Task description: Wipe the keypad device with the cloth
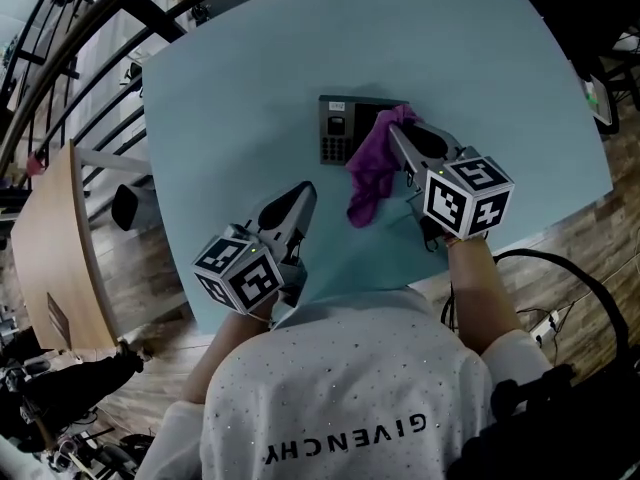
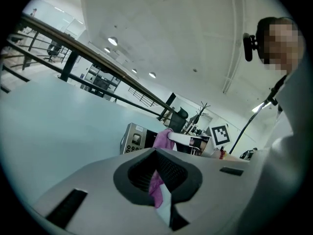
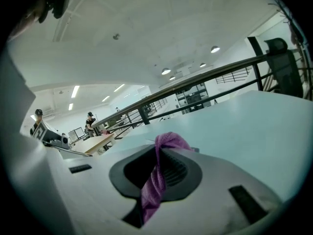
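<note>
The dark keypad device [image 1: 338, 128] lies flat near the middle of the pale blue table [image 1: 240, 88]. A purple cloth [image 1: 368, 173] is pinched at its top by my right gripper [image 1: 392, 128], which is shut on it over the device's right half; the cloth's tail trails toward me on the table. In the right gripper view the cloth [image 3: 153, 187] hangs between the shut jaws. My left gripper [image 1: 306, 190] rests shut and holds nothing, a little nearer than the device. From the left gripper view the keypad device [image 2: 133, 138] and cloth [image 2: 161, 139] lie ahead.
The table's near edge runs just under both grippers, with wooden floor beyond. A wooden desk [image 1: 50, 248] stands at the left past a dark railing [image 1: 90, 28]. Black cables [image 1: 565, 268] loop on the floor at the right.
</note>
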The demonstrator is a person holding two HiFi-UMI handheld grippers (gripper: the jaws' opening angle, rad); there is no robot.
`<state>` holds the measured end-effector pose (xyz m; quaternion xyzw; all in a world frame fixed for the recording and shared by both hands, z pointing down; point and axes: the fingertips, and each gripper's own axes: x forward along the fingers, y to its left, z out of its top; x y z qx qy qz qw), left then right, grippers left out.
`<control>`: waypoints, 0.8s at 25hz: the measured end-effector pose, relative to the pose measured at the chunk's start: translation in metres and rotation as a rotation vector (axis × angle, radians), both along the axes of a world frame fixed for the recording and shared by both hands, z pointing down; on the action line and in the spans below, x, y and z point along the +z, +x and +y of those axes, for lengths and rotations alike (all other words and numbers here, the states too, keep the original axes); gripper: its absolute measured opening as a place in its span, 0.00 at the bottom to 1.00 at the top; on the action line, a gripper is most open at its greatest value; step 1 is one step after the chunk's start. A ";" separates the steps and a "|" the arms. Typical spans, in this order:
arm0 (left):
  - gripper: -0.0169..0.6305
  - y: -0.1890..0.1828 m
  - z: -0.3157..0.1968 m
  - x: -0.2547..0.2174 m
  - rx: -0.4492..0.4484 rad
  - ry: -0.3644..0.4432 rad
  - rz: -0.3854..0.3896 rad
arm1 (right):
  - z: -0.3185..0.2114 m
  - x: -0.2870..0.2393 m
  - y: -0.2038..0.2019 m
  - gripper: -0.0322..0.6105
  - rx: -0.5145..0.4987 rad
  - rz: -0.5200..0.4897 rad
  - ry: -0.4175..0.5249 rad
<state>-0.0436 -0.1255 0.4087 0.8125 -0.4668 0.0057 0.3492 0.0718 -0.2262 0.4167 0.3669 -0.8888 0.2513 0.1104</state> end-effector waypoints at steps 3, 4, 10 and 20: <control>0.04 -0.005 0.002 -0.001 -0.005 0.019 -0.036 | 0.004 0.002 -0.035 0.09 -0.082 -0.014 -0.004; 0.04 -0.008 0.001 0.000 -0.017 0.020 -0.030 | 0.005 0.004 -0.046 0.09 -0.106 -0.011 -0.004; 0.04 -0.016 0.005 0.008 -0.055 0.005 -0.010 | 0.010 0.016 -0.094 0.09 -0.192 -0.012 -0.033; 0.04 -0.020 0.003 0.013 -0.069 -0.022 0.016 | 0.000 0.028 -0.108 0.09 -0.190 -0.003 -0.046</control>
